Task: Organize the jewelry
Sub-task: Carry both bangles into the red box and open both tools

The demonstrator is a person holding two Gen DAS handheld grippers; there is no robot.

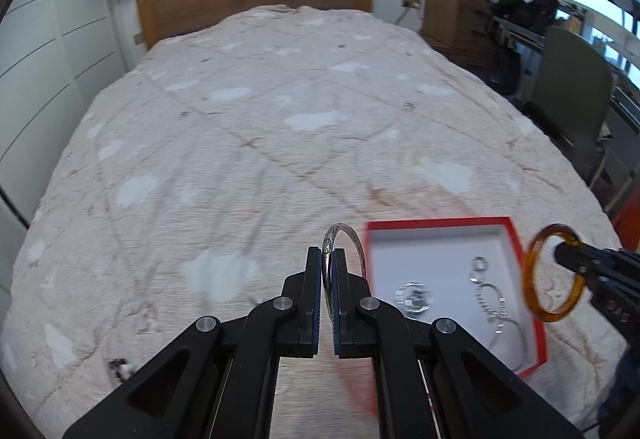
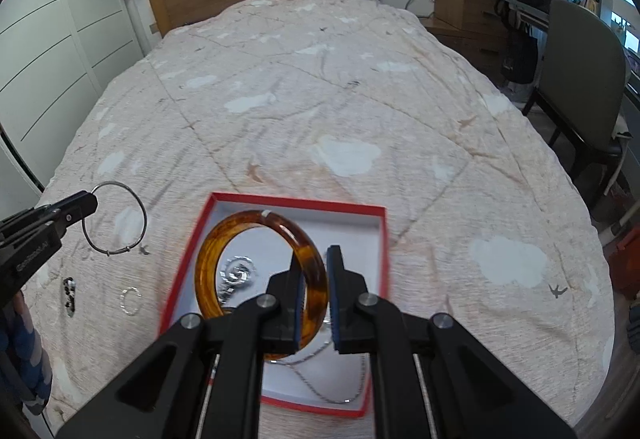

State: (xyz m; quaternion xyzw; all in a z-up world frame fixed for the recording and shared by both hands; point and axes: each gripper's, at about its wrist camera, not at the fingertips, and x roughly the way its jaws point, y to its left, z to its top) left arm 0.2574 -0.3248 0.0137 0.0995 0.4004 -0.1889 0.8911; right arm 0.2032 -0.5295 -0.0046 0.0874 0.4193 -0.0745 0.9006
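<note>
My left gripper (image 1: 328,263) is shut on a thin silver bangle (image 1: 354,239) and holds it upright above the bed, just left of the red box (image 1: 516,235). It shows at the left of the right wrist view (image 2: 90,201), with the silver bangle (image 2: 138,209). My right gripper (image 2: 316,279) is shut on an amber bangle (image 2: 208,251) and holds it over the red box (image 2: 296,201). In the left wrist view the amber bangle (image 1: 530,275) hangs at the box's right edge. A silver chain (image 1: 494,299) and a clear round piece (image 1: 414,297) lie in the box.
The box sits on a pink quilted bed (image 2: 320,99). A small ring (image 2: 131,301) and a dark beaded piece (image 2: 70,293) lie on the quilt left of the box. A chair (image 2: 580,79) and a wooden dresser (image 2: 468,3) stand to the right.
</note>
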